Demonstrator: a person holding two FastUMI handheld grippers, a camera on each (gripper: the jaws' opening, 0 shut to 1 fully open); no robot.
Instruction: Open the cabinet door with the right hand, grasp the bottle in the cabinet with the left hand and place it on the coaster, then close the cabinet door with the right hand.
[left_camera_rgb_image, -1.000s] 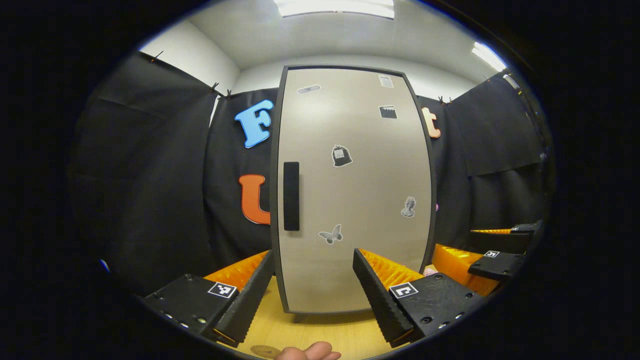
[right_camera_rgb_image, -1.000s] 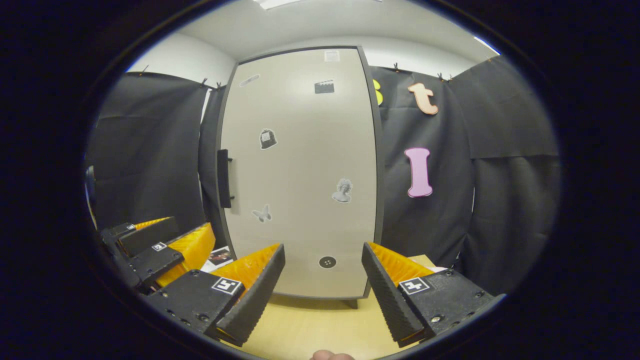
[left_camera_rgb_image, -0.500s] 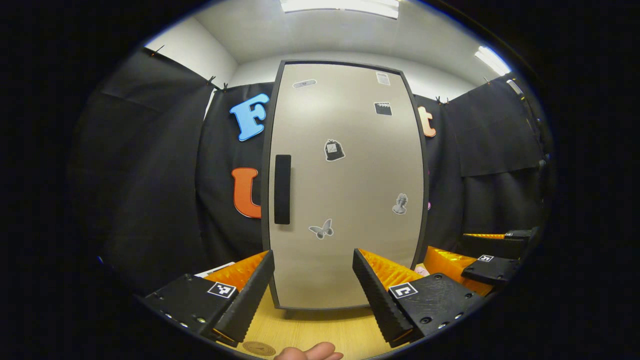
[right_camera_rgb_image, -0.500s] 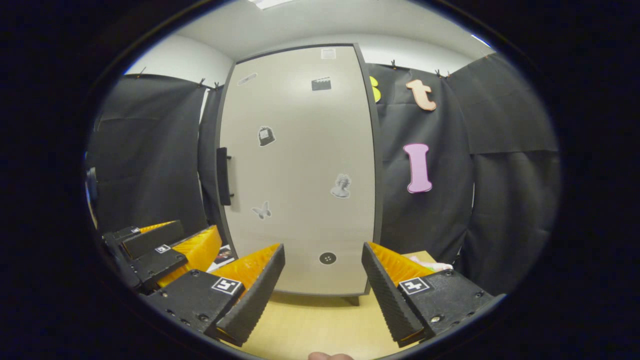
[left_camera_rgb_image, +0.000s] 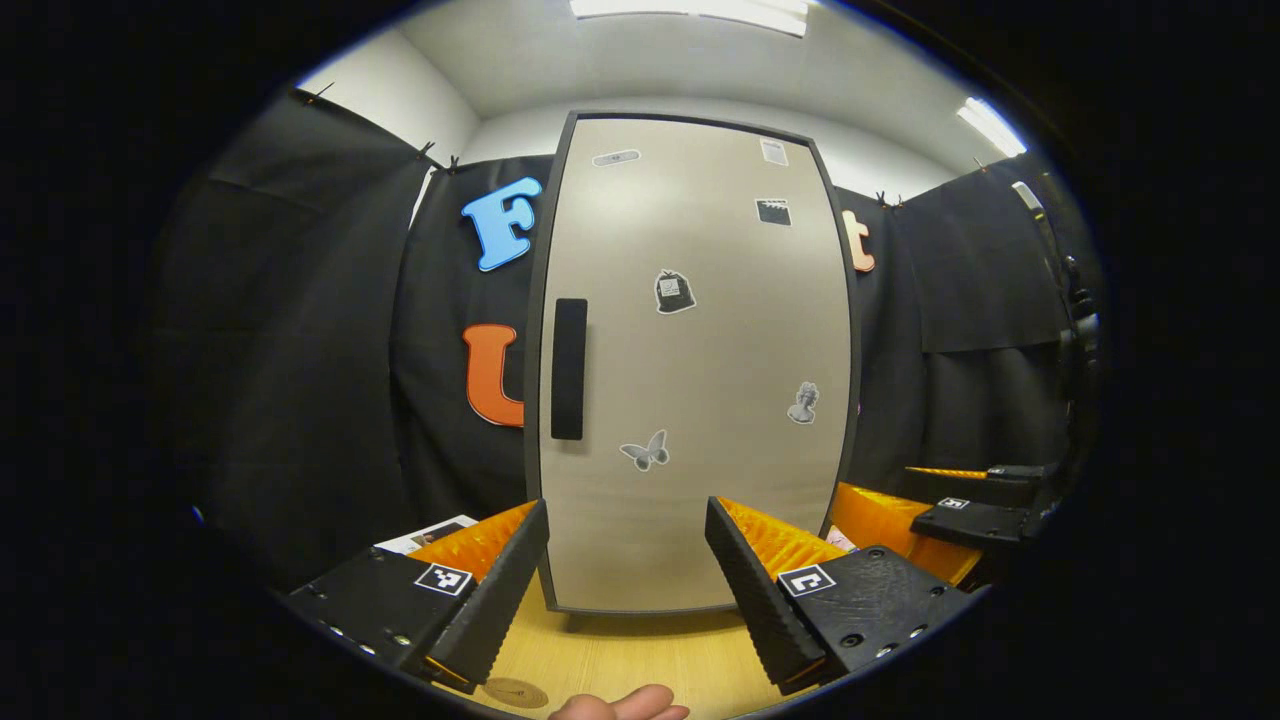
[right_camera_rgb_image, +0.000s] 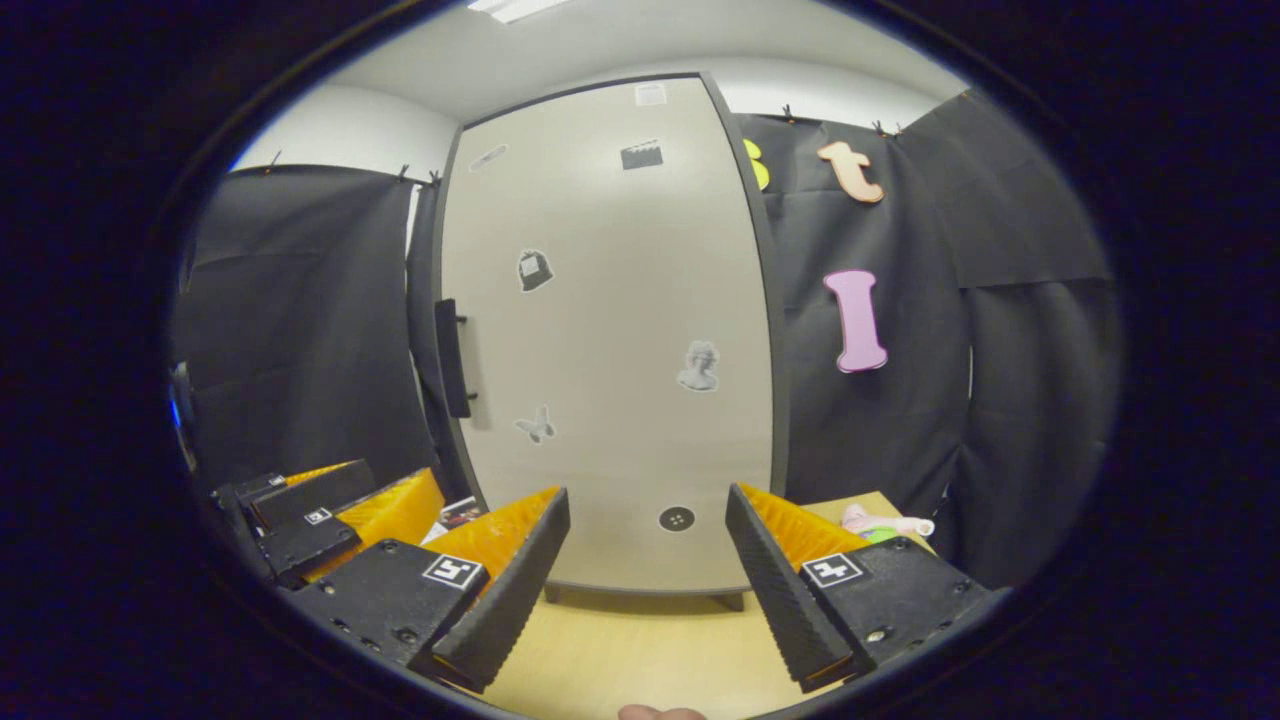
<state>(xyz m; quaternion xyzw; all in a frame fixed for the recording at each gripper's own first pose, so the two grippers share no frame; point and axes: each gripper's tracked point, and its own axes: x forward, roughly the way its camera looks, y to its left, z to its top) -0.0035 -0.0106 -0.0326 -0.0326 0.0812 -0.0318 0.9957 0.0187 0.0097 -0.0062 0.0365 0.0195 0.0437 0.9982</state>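
A tall beige cabinet (left_camera_rgb_image: 700, 360) (right_camera_rgb_image: 610, 340) stands on the wooden table, its door shut, so what it holds is hidden. A dark vertical handle (left_camera_rgb_image: 568, 369) (right_camera_rgb_image: 452, 358) sits on the door's left side. My left gripper (left_camera_rgb_image: 628, 575) is open, a short way in front of the door's lower part, with nothing between its fingers. My right gripper (right_camera_rgb_image: 648, 570) is open too, facing the door's lower right; it also appears at the right edge of the left gripper view (left_camera_rgb_image: 965, 505). A round brown coaster (left_camera_rgb_image: 515, 692) lies on the table just below the left finger.
The light wooden table (right_camera_rgb_image: 640, 650) runs under both grippers. A printed card (left_camera_rgb_image: 425, 533) lies left of the cabinet's foot. Small pink and green items (right_camera_rgb_image: 885, 524) lie on the table to the cabinet's right. Black cloth walls close in both sides. A fingertip (left_camera_rgb_image: 620, 705) shows at the bottom.
Both grippers have drawn slightly back and shifted, so the cabinet looks a little smaller. The right gripper has turned a bit leftward. The door stays shut and both grippers stay open.
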